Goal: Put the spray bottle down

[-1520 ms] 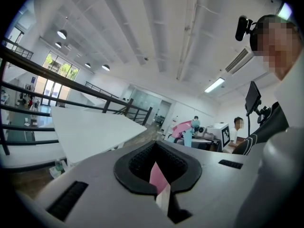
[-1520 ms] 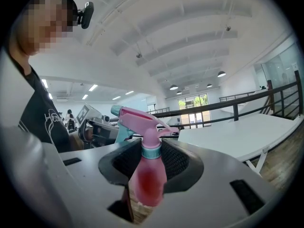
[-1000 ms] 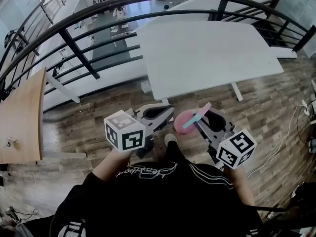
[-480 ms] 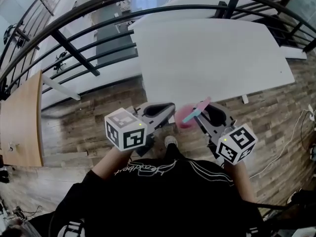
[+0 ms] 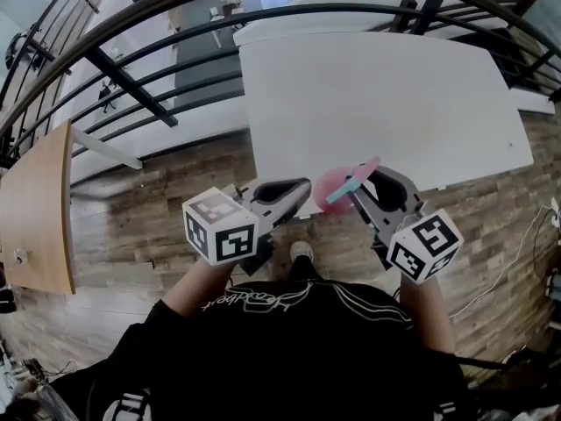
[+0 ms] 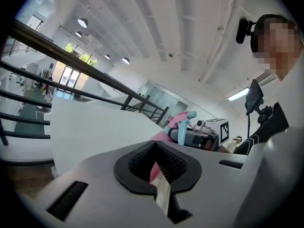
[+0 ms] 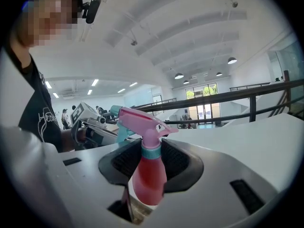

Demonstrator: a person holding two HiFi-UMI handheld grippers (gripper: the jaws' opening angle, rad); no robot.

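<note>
- Your left gripper [image 5: 294, 191] kept its place at the left, level with the other. Its jaws were closed together and held nothing.
- The spray bottle [image 5: 336, 189] was still in the air between the two grippers, tilted, its pink and teal head pointing towards the far right. A second earlier it showed over the wooden floor. Now it showed against the near edge of the white table [image 5: 377, 95].
- Your right gripper [image 5: 375, 182] stayed clamped on the bottle, with the pads on the body just below the teal collar.
- You had stepped towards the table, so a surface lay within reach. I judged the bottle not yet set down. It remained for you to carry it further over the top and lower it.
</note>
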